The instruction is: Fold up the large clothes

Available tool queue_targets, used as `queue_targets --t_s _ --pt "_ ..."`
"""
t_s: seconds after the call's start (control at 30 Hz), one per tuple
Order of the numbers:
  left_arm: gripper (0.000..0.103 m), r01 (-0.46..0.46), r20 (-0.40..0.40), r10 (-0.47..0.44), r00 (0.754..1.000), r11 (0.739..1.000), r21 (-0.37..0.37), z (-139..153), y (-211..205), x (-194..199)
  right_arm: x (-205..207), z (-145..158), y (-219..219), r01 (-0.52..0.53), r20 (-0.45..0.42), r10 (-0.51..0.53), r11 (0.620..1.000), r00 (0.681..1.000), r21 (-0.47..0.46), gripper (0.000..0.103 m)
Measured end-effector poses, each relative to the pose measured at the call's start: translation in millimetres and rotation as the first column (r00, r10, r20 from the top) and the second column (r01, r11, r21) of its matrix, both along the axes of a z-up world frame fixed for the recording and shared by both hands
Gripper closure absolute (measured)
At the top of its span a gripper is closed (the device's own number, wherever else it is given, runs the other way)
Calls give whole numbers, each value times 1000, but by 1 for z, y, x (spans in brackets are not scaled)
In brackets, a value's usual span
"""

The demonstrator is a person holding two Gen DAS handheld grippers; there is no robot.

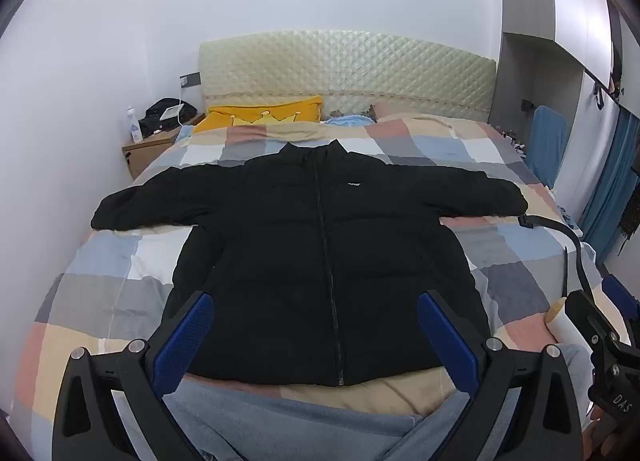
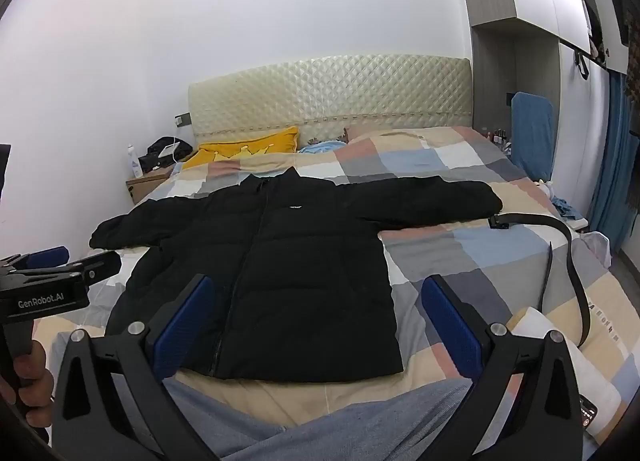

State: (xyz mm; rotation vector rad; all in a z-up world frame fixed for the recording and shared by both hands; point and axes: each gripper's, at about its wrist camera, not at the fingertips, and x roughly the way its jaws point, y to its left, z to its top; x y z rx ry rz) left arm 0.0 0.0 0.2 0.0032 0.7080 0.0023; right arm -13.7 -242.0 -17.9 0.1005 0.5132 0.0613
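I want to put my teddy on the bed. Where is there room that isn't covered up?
Bare quilt lies below each sleeve beside the black jacket, and between its collar and the yellow pillow. The right side is crowded: a black belt snakes there.

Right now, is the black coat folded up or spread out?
Spread out. The black coat lies flat on the bed, zipped, both sleeves stretched sideways.

Both wrist cameras look from the foot of the bed (image 1: 120, 261) toward the headboard (image 1: 348, 73), tilted downward (the left more steeply). The right view sits further right. They share the spread black jacket (image 1: 320, 253) (image 2: 272, 269) and each glimpses the other's gripper
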Motion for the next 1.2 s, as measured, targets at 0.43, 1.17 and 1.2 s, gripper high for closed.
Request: queue_targets --t_s 0.43,1.17,1.2 --pt "0 -11 -11 11 1000 1000 -7 -4 5 0 5 -5 -7 -7 -11 8 1000 1000 15 0" --pt "0 -46 -53 46 998 999 -3 -5 9 1 10 -3 1 -14 -20 14 1000 1000 -14 0" --pt "0 -46 -53 46 998 999 -3 -5 10 2 10 -3 1 -14 -21 14 1000 1000 -11 0"
